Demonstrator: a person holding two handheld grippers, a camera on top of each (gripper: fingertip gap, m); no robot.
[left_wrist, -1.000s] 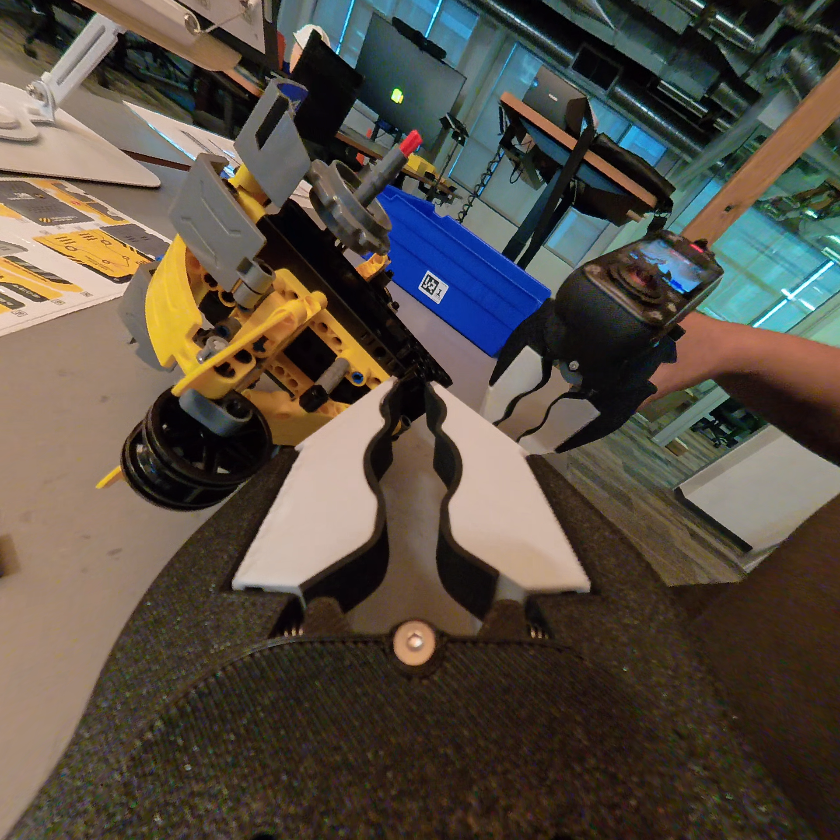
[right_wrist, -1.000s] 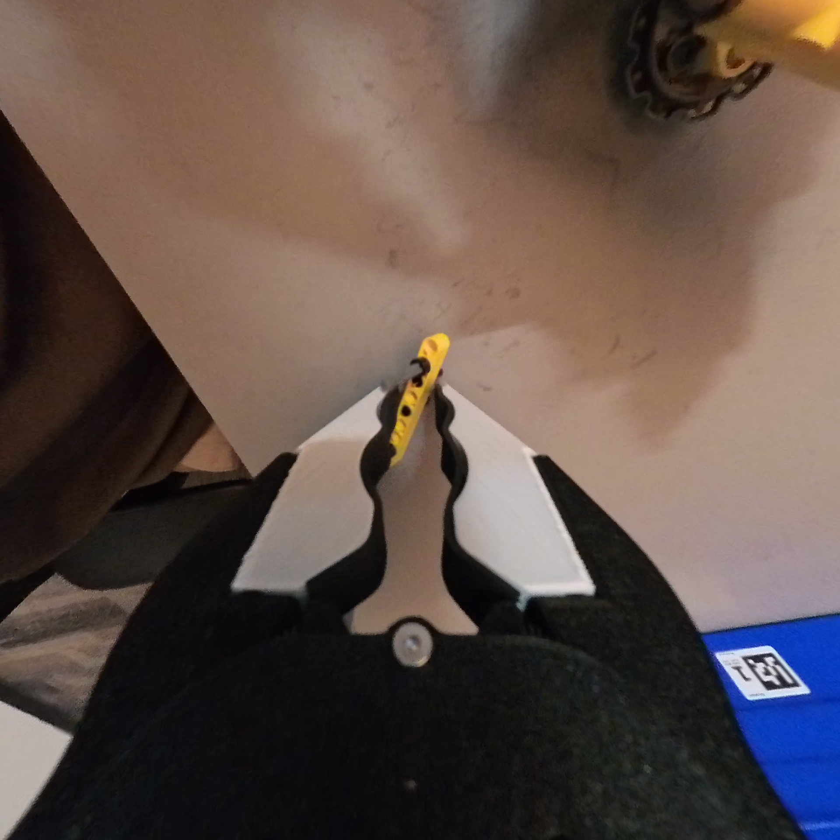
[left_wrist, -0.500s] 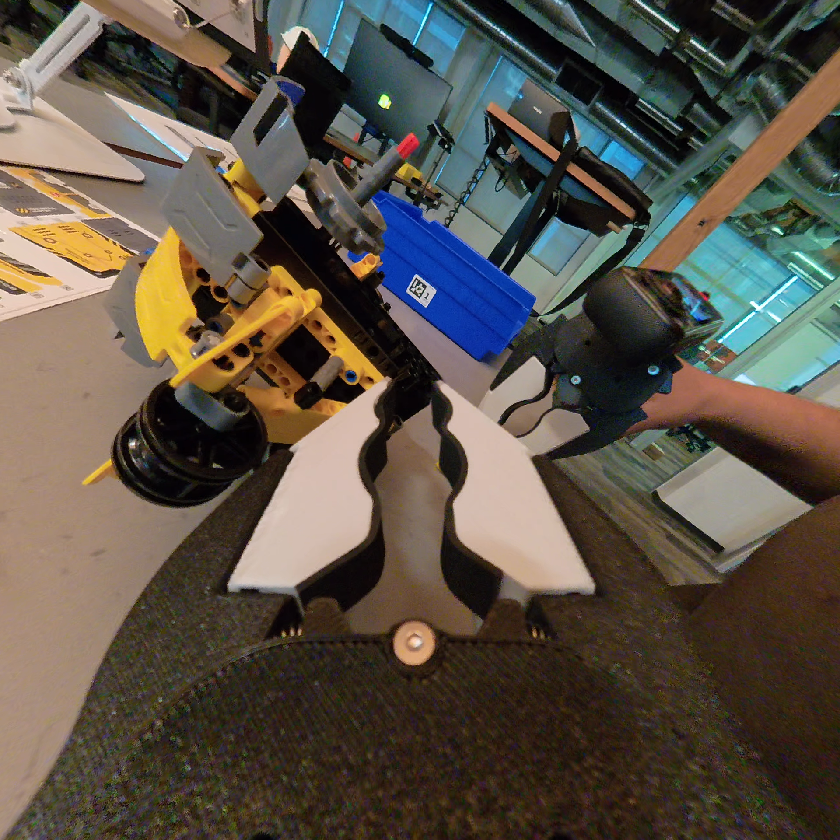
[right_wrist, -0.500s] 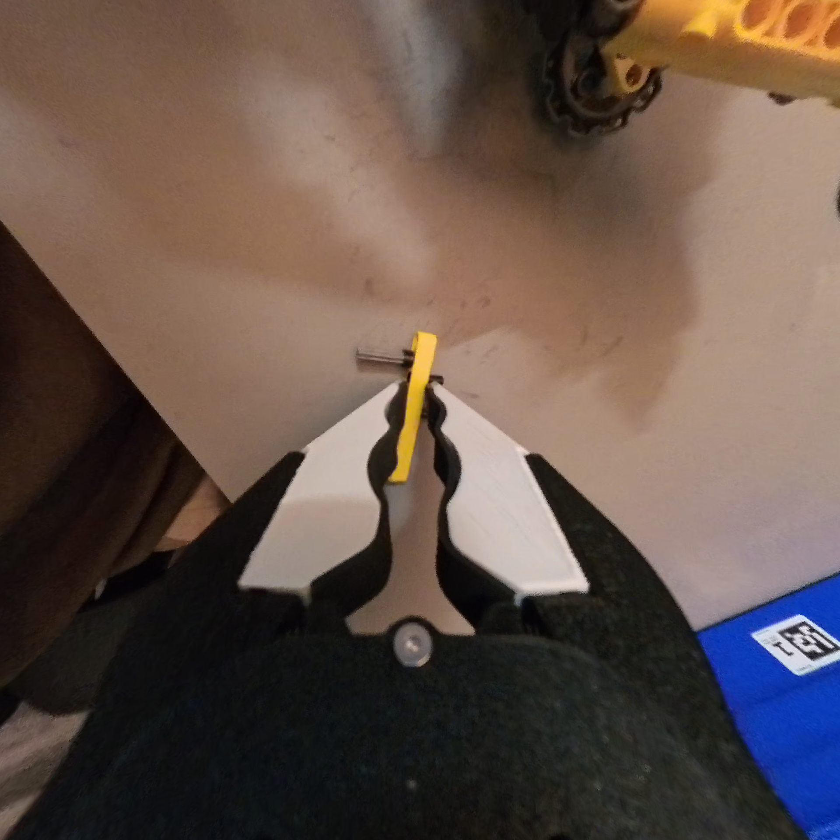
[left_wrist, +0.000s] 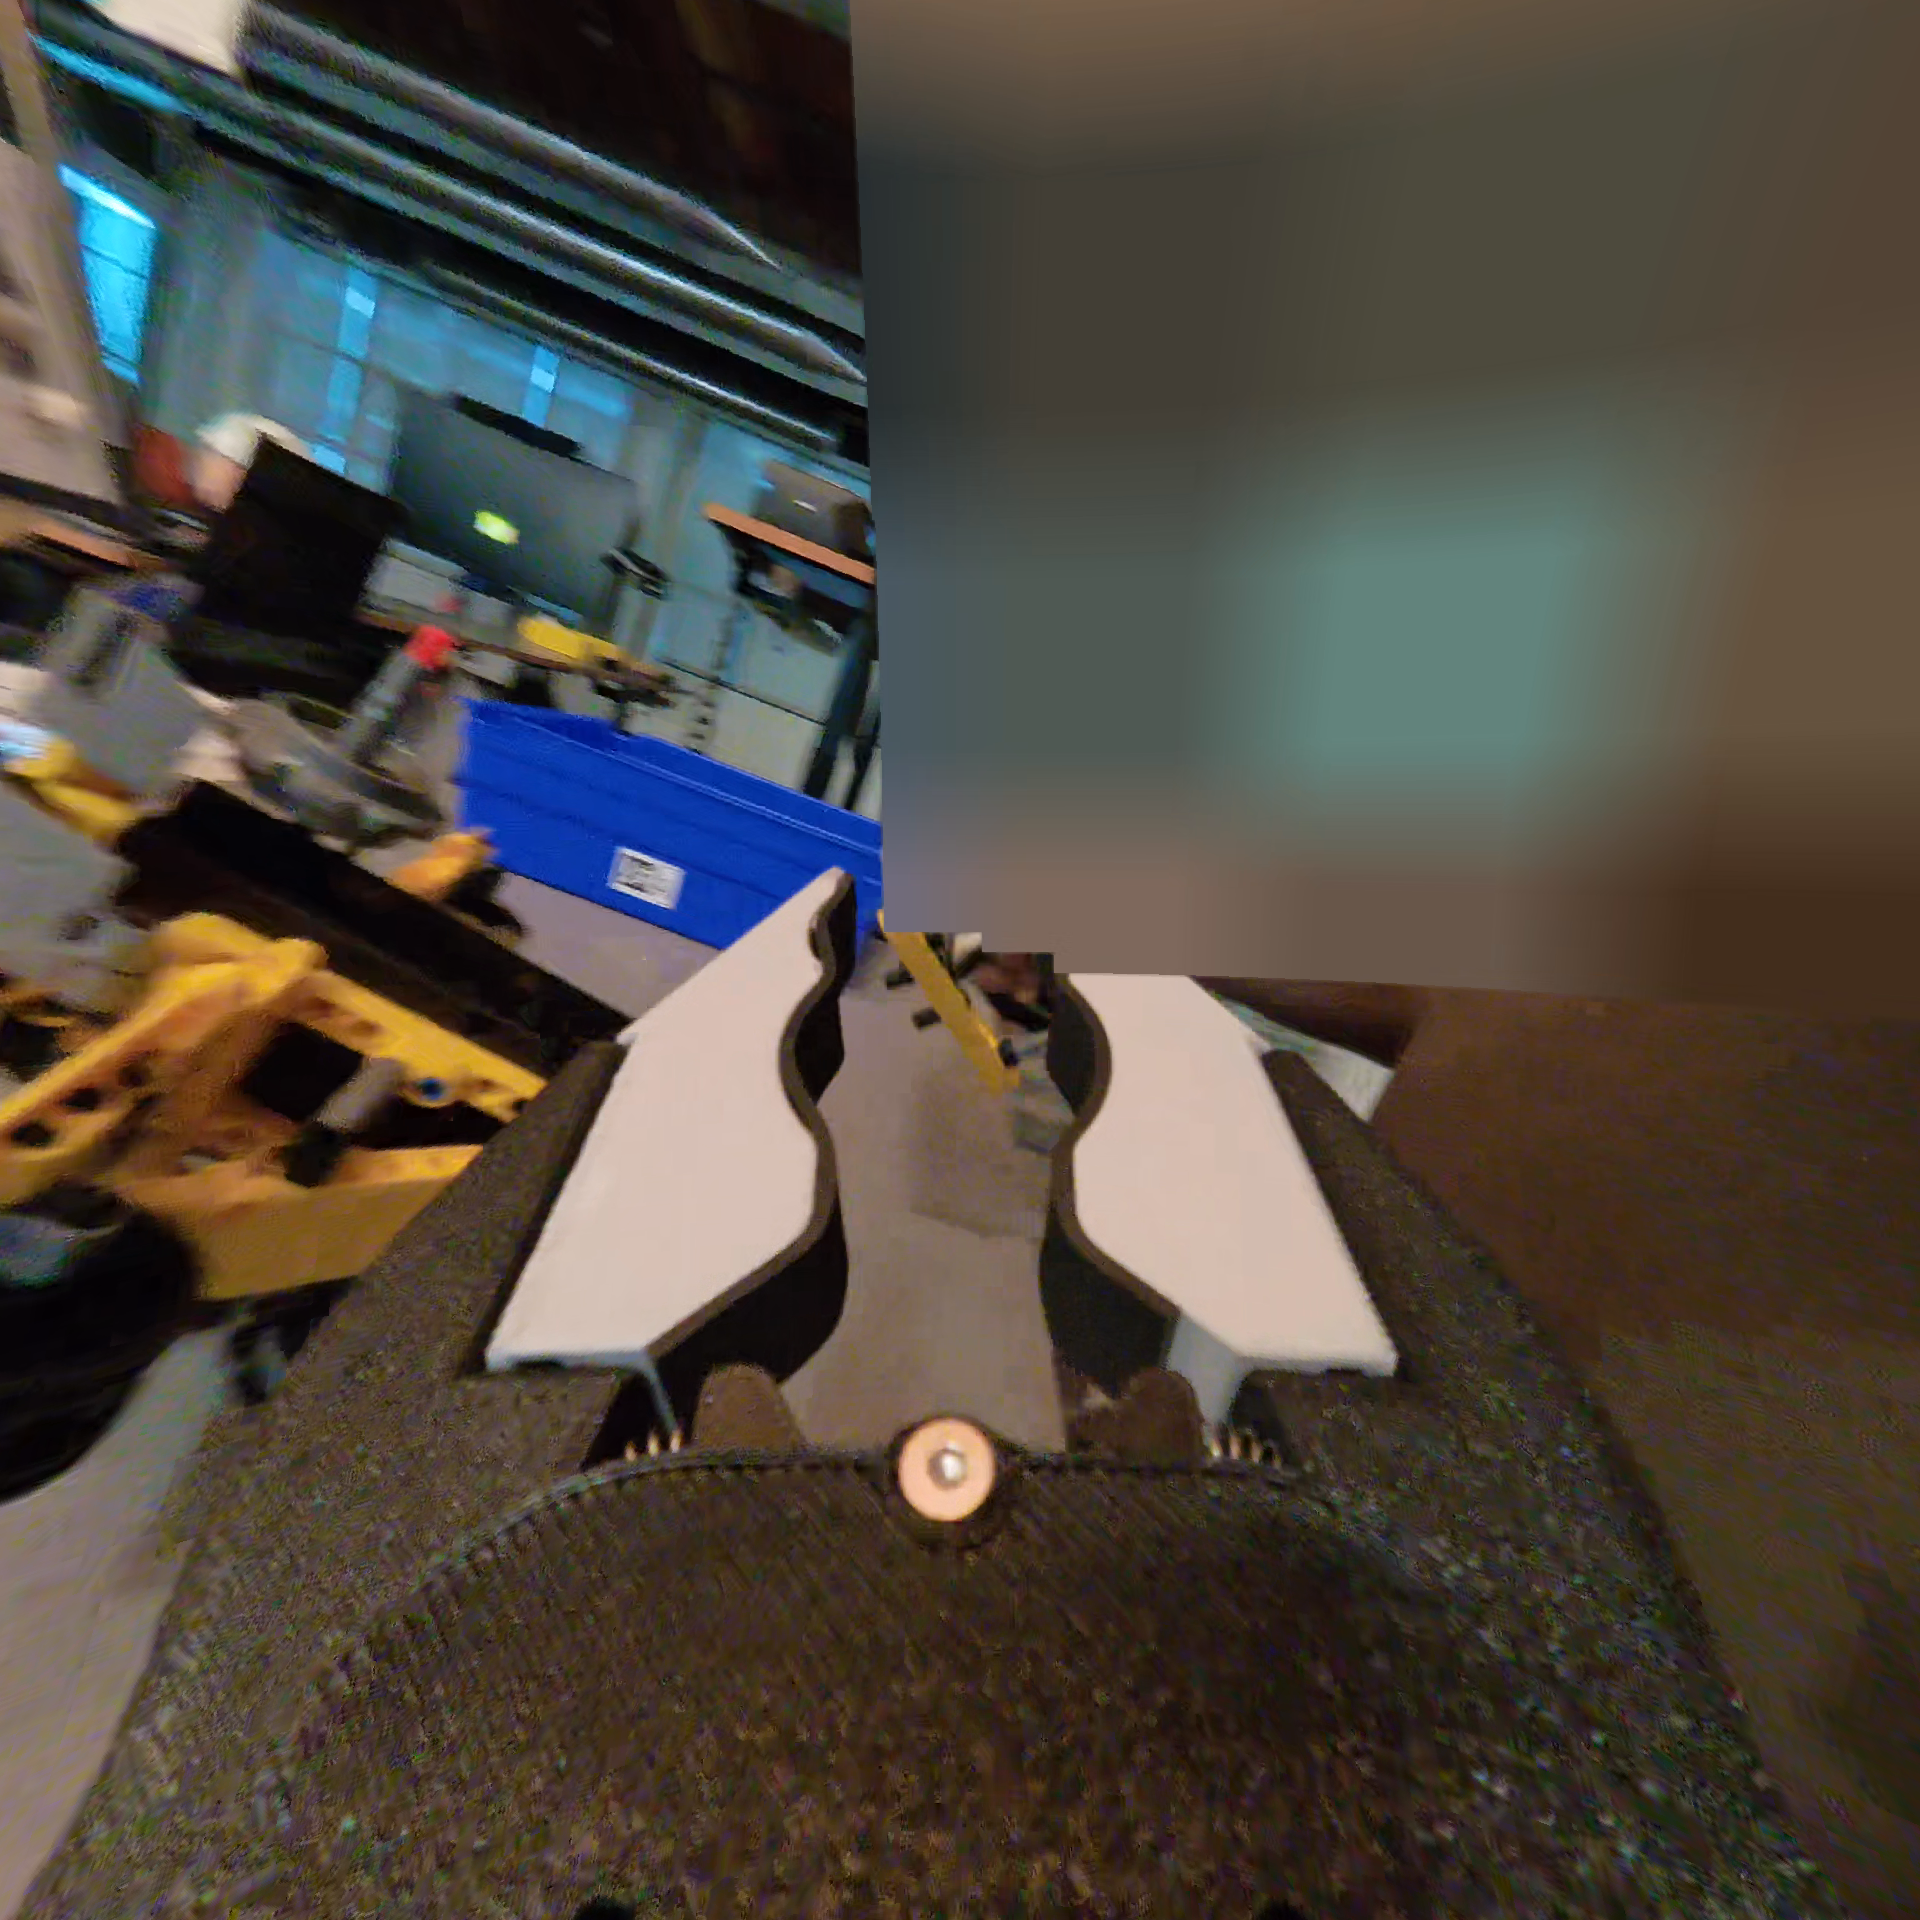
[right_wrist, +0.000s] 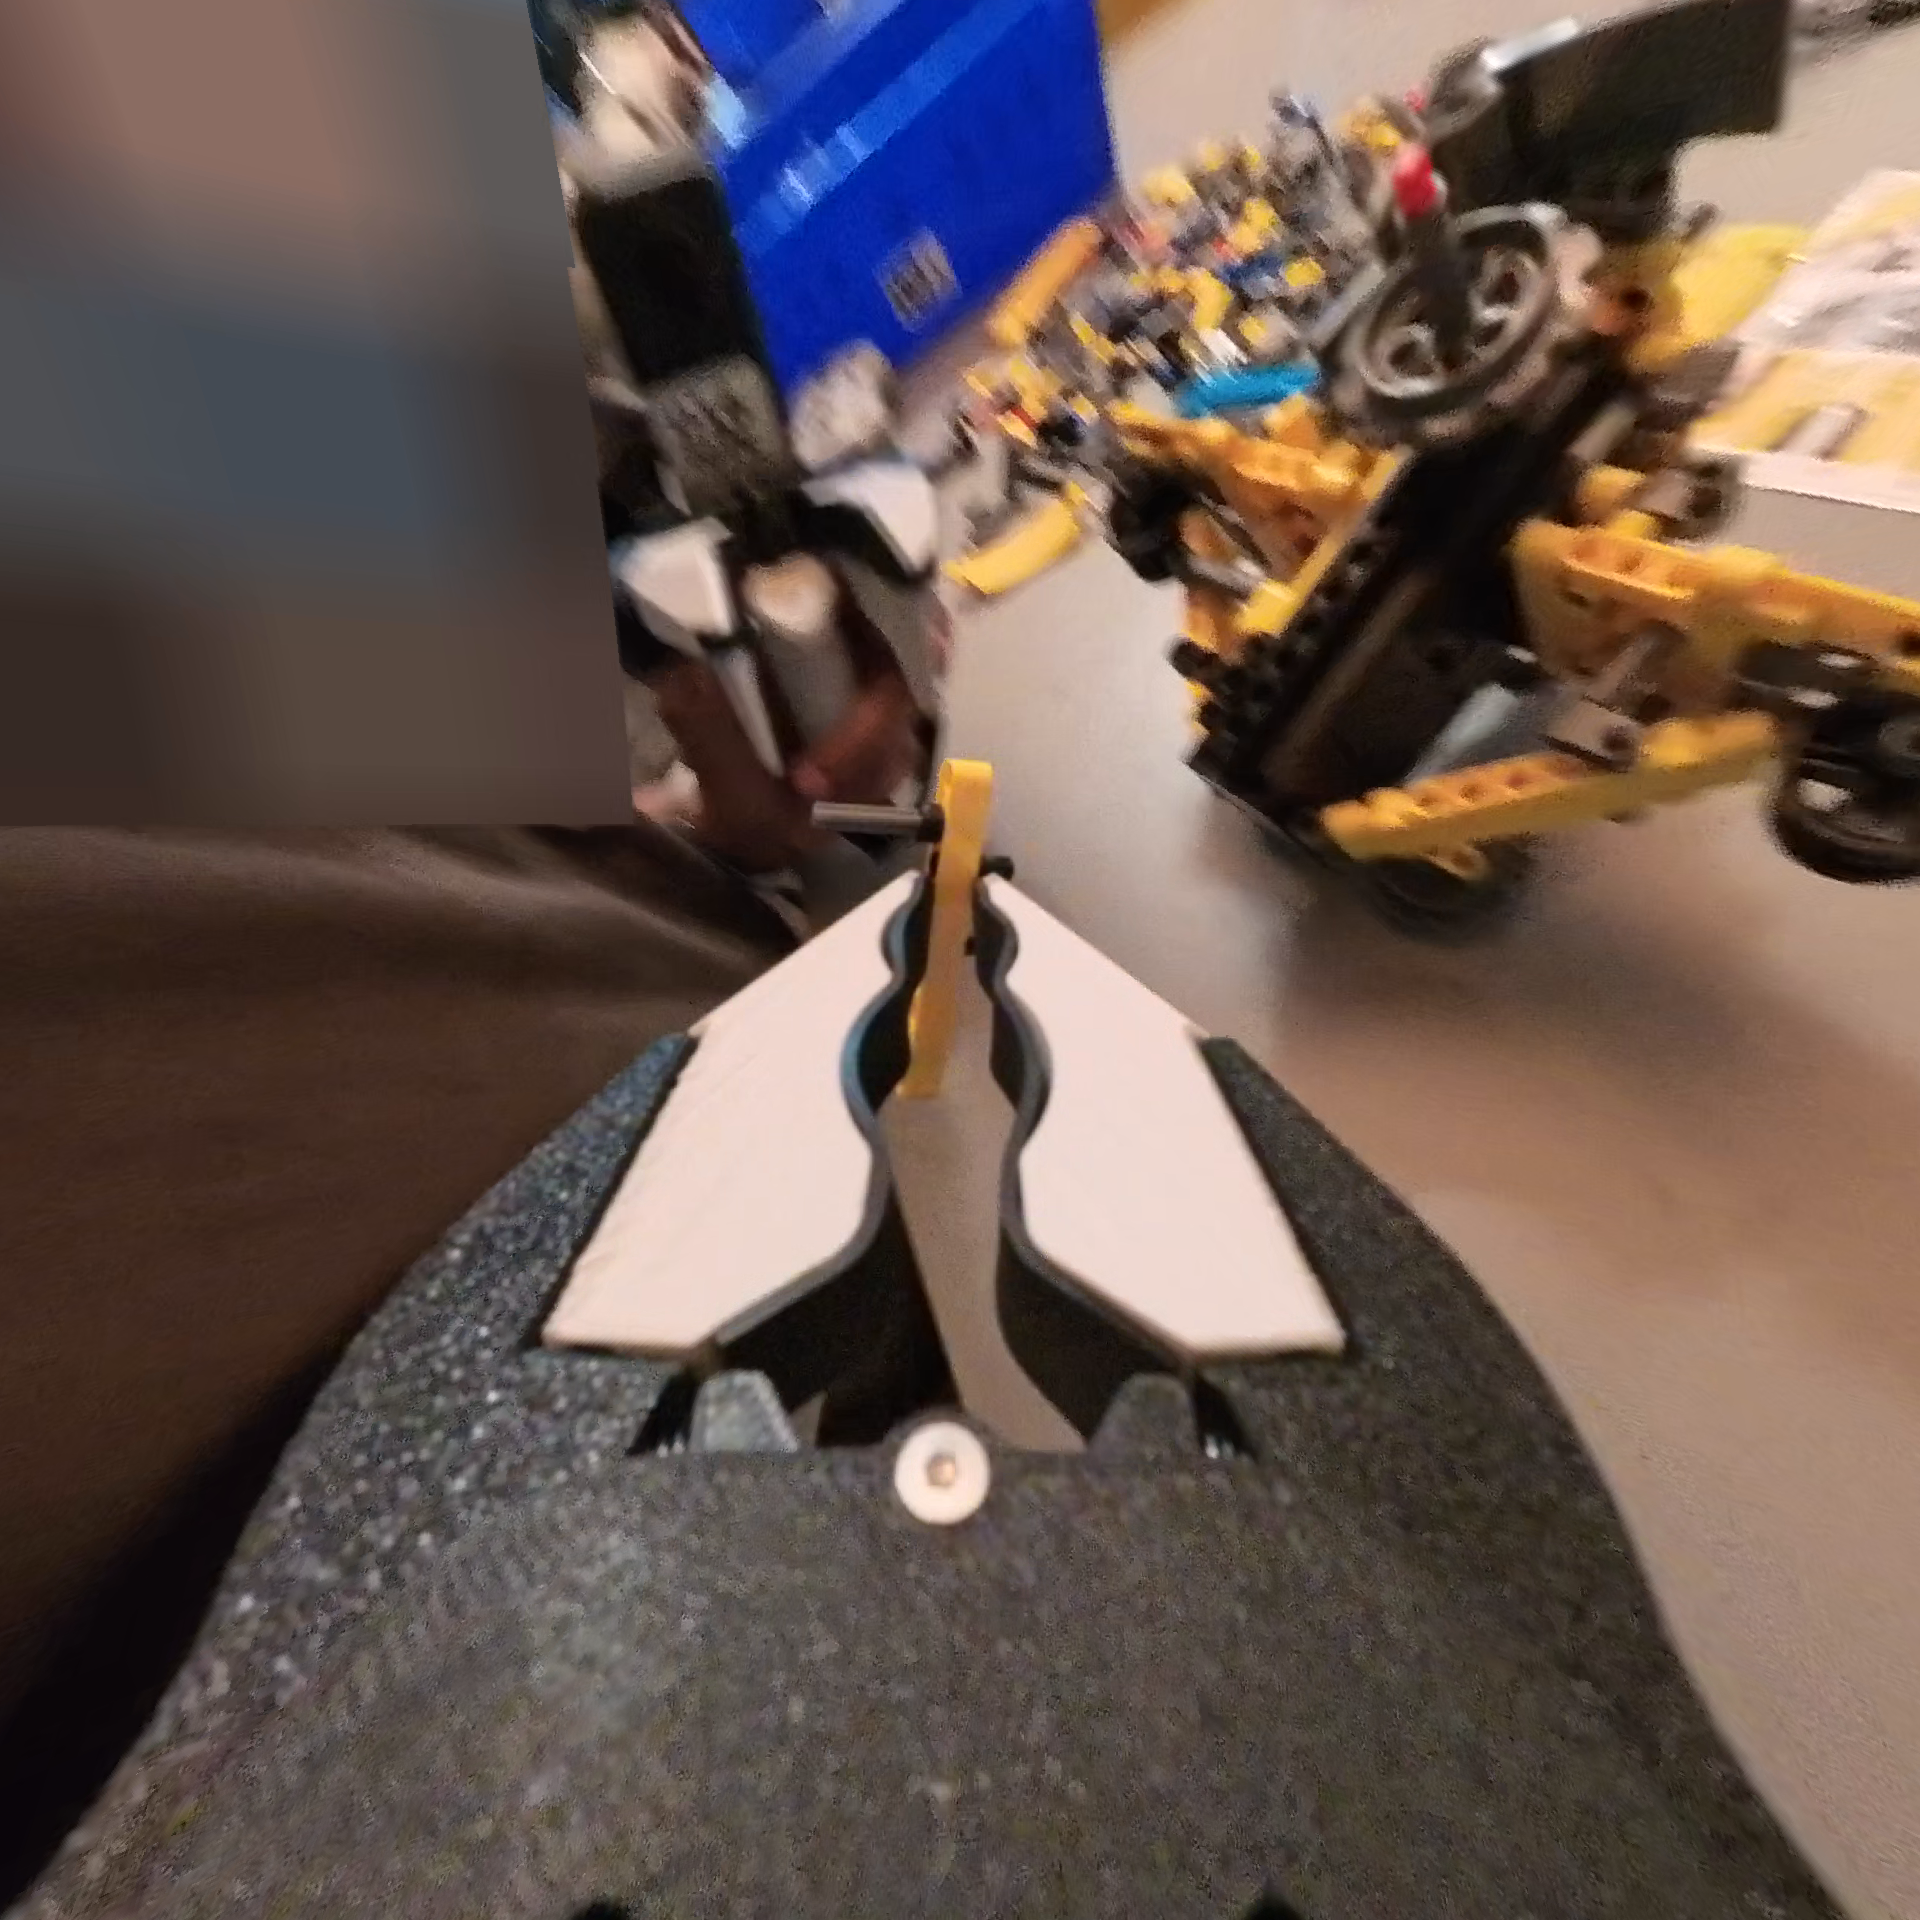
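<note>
A thin yellow beam (right_wrist: 948, 935) is pinched between the nearly closed fingertips of the right gripper (right_wrist: 954, 894). The left gripper (left_wrist: 951, 971) is held wide open and empty. The yellow model (right_wrist: 1475, 582) stands at 2 o'clock on the table (right_wrist: 1558, 1091).

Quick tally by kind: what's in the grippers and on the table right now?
Grippers: 2, left open and empty, right shut on the yellow beam
Yellow beam: 1
Brick vehicle: 1
Blue bin: 1
Loose-parts pile: 1, too blurred to count
Total: 6
</note>
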